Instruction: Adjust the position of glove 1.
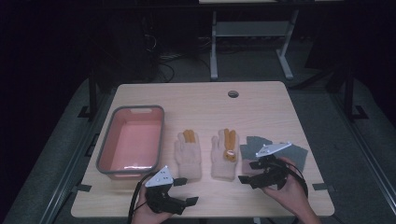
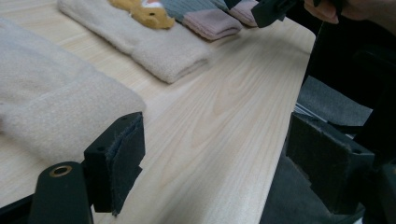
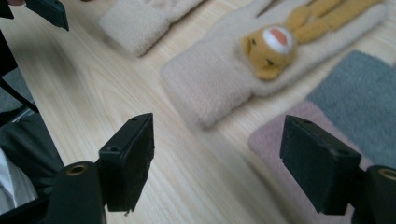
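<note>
Two gloves (image 1: 188,155), fingertips toward far edge

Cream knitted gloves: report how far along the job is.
Done: nothing; the grey-rimmed pink plastic tub holds no gloves. In hand: nothing; both cream knitted gloves and the grey socks with pink cuffs lie flat while the left hand-held gripper and right hand-held gripper hover open. Left: every pickup.

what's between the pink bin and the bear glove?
The other cream glove, flat on the table, palm-side with orange fingertips. High view shows it: bin left, bear glove right, bare wood either side.
</note>
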Demonstrator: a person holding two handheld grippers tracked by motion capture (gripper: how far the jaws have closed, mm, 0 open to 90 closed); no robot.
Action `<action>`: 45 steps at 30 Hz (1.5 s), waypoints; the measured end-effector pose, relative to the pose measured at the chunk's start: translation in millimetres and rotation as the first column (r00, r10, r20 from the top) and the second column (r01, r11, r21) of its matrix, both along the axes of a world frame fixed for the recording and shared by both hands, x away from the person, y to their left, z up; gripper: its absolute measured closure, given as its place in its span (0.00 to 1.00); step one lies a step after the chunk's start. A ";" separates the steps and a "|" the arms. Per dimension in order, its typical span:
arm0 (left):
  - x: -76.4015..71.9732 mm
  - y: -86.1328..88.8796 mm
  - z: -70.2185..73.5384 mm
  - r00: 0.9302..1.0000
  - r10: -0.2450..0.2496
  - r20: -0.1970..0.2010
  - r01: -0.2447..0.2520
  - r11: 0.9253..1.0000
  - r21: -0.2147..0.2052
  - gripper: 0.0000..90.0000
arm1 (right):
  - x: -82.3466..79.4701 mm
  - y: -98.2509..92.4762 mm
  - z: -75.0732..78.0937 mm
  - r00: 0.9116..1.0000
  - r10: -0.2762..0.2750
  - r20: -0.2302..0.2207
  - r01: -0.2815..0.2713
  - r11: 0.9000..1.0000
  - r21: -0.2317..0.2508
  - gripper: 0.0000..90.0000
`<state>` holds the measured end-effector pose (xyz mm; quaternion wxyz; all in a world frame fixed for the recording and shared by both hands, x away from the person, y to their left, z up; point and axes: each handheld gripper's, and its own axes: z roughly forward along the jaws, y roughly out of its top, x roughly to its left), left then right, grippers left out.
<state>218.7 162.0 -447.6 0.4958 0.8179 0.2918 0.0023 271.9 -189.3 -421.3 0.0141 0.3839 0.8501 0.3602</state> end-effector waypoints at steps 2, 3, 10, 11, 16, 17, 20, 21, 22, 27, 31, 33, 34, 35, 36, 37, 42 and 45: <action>-0.6 1.4 0.9 1.000 0.006 0.003 -0.006 1.000 -0.006 0.22 | 4.3 6.4 6.0 1.000 0.010 0.001 -0.010 1.000 -0.016 0.30; -0.6 1.4 0.9 1.000 0.006 0.003 -0.006 1.000 -0.006 0.22 | 4.3 6.4 6.0 1.000 0.010 0.001 -0.010 1.000 -0.016 0.30; -3.3 2.5 2.2 1.000 0.005 0.015 -0.005 1.000 -0.003 0.22 | 19.5 20.4 22.8 0.999 0.031 0.016 -0.030 0.999 -0.035 0.31; -3.6 2.3 2.5 1.000 0.004 0.016 -0.004 1.000 -0.004 0.22 | 24.6 24.2 26.0 0.999 0.037 0.020 -0.036 0.998 -0.044 0.31; -3.7 1.0 2.9 1.000 0.008 0.017 -0.007 1.000 -0.011 0.22 | 37.2 29.8 30.5 0.999 0.042 0.004 -0.042 0.997 -0.068 0.33; -3.2 1.2 2.6 1.000 0.007 0.013 -0.007 1.000 -0.009 0.22 | 41.4 30.5 31.5 0.999 0.051 0.011 -0.050 0.996 -0.071 0.34; -2.5 1.6 1.6 1.000 0.009 0.007 -0.009 1.000 -0.013 0.22 | 52.8 35.2 34.7 0.998 0.056 0.001 -0.055 0.996 -0.074 0.34; -2.4 1.5 1.4 1.000 0.011 0.005 -0.011 1.000 -0.016 0.22 | 55.2 36.4 35.1 0.998 0.058 0.003 -0.057 0.995 -0.078 0.34; -2.4 1.5 1.5 1.000 0.010 0.004 -0.010 1.000 -0.015 0.22 | 59.2 38.2 36.1 0.998 0.061 -0.002 -0.061 0.996 -0.070 0.34; -3.3 -0.1 1.1 1.000 0.002 0.003 -0.001 1.000 -0.013 0.22 | 69.0 44.2 34.5 0.998 0.065 -0.015 -0.066 0.994 -0.088 0.34; -3.9 -1.1 1.2 1.000 -0.011 0.008 0.011 1.000 -0.001 0.22 | 76.1 47.5 29.5 0.998 0.055 -0.031 -0.058 0.992 -0.108 0.35; -4.7 -2.0 1.2 1.000 -0.012 0.007 0.012 1.000 -0.007 0.22 | 80.7 51.0 22.9 0.998 0.056 -0.036 -0.060 0.989 -0.134 0.36; -4.7 -2.0 1.2 1.000 -0.012 0.007 0.012 1.000 -0.007 0.22 | 80.7 51.0 22.9 0.998 0.056 -0.036 -0.060 0.989 -0.134 0.36; -4.7 -2.1 1.2 1.000 -0.011 0.006 0.011 1.000 -0.008 0.22 | 83.3 53.6 18.2 0.997 0.053 -0.048 -0.060 0.988 -0.142 0.37; -4.7 -2.0 1.2 1.000 -0.010 0.004 0.010 1.000 -0.008 0.22 | 83.3 53.6 18.2 0.997 0.053 -0.048 -0.060 0.988 -0.142 0.37; -4.0 -1.4 0.8 1.000 -0.011 0.006 0.011 1.000 -0.004 0.22 | 84.4 54.2 16.3 0.997 0.052 -0.049 -0.059 0.988 -0.146 0.38; -4.3 -2.9 -0.6 1.000 -0.016 0.000 0.016 1.000 0.000 0.22 | 91.5 58.5 1.6 0.996 0.043 -0.079 -0.057 0.982 -0.182 0.40; -5.0 -3.8 0.0 1.000 -0.022 0.003 0.022 1.000 -0.002 0.22 | 93.1 60.5 -4.2 0.996 0.031 -0.086 -0.047 0.980 -0.192 0.43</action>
